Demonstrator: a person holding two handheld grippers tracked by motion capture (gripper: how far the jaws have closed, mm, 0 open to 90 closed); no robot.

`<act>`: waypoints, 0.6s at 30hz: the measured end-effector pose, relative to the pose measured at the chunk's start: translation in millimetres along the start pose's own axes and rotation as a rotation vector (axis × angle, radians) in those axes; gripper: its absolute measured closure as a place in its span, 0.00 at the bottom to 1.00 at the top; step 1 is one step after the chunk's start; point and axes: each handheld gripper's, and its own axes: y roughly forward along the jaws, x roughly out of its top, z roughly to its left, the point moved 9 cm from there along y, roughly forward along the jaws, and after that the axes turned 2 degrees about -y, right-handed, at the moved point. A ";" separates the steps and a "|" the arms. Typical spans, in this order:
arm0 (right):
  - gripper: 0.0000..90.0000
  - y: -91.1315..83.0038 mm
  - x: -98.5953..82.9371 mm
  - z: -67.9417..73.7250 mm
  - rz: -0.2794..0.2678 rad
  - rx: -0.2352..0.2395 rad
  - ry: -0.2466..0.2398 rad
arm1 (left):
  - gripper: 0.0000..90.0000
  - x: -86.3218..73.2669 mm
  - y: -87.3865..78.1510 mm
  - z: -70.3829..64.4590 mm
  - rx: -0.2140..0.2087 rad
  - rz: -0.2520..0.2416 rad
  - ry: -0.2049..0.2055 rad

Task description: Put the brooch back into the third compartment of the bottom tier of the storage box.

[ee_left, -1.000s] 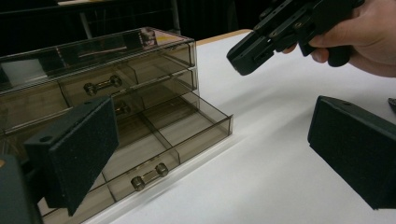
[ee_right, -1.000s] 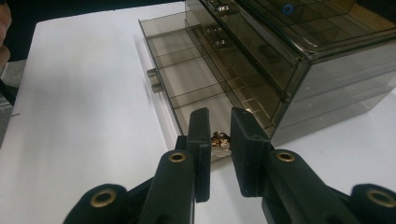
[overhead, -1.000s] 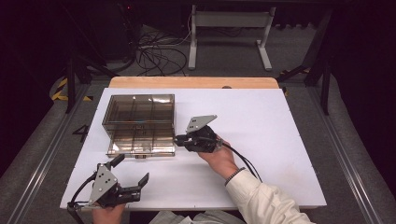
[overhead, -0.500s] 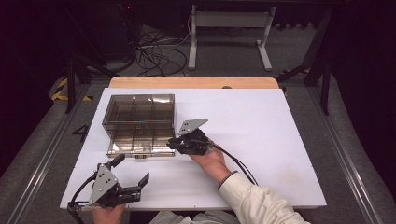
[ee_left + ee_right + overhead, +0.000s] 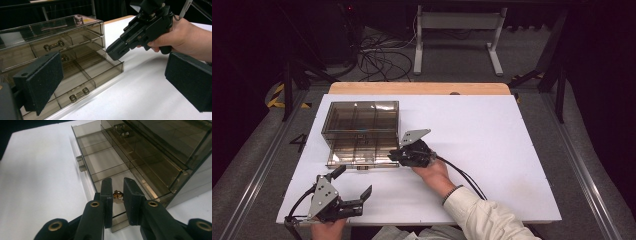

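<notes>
smoky drawer box (image 5: 360, 131) on white table (image 5: 492, 145), right hand-held gripper (image 5: 393, 155) at its front corner

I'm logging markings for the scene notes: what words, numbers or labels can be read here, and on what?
"4": a dark numeral on the grey floor left of the table.
Small sticker on top of the drawer cabinet: too blurred to read.
No readable text on the right gripper, the left gripper or the open bottom drawer.
</notes>
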 end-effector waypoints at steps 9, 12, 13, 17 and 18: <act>0.87 5.8 -0.7 0.4 0.002 -0.001 0.001 | 0.03 0.1 0.2 -0.5 0.001 -0.002 -0.001; 0.87 6.6 -0.7 0.8 0.003 -0.001 0.001 | 0.03 0.1 0.1 -0.4 0.000 -0.002 0.000; 0.87 6.7 -0.6 0.9 0.004 -0.001 0.000 | 0.03 0.1 0.1 -0.4 0.000 -0.001 -0.001; 0.87 7.1 0.3 0.9 0.005 -0.001 -0.001 | 0.03 0.1 0.2 -0.5 0.000 -0.001 -0.002; 0.87 7.2 0.5 0.9 0.005 -0.001 -0.001 | 0.03 0.1 0.2 -0.5 0.000 -0.001 -0.002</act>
